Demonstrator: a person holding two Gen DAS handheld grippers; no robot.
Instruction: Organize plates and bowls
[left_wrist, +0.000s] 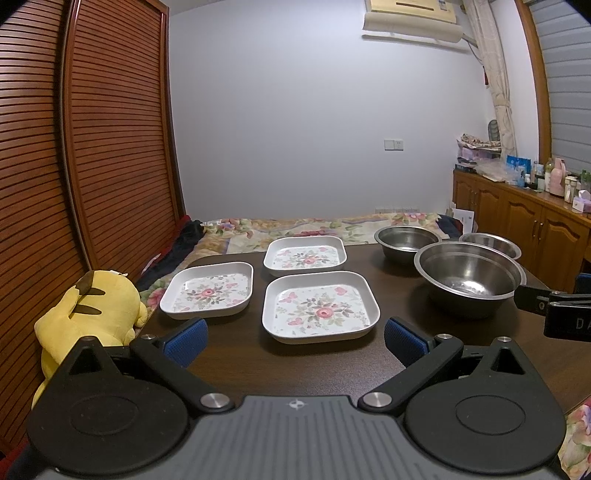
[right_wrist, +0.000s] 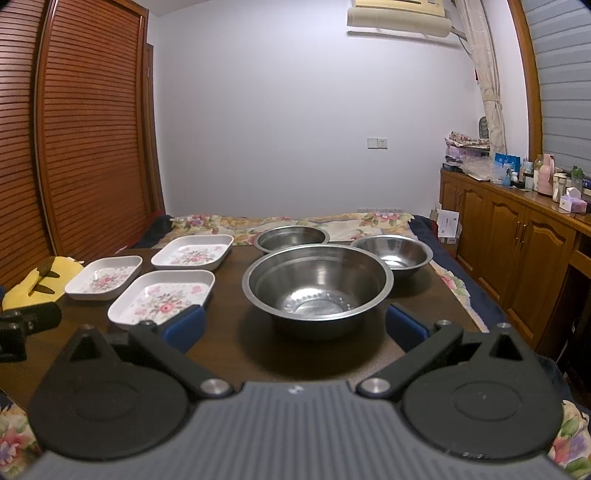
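Two grippers wait with jaws apart, holding nothing: our left gripper (left_wrist: 295, 338) faces the nearest square white floral plate (left_wrist: 320, 306), our right gripper (right_wrist: 295, 325) faces the large round stainless-steel bowl (right_wrist: 317, 286). All three plates and three bowls sit unstacked on the dark wooden table (left_wrist: 295, 365). We judge the step to be a first pick. We advise pinching the plate's near rim squarely, lifting level, and nesting it in the left floral plate (left_wrist: 208, 290) or the far floral plate (left_wrist: 305, 256). The two smaller steel bowls (right_wrist: 391, 254) should nest in the large one.
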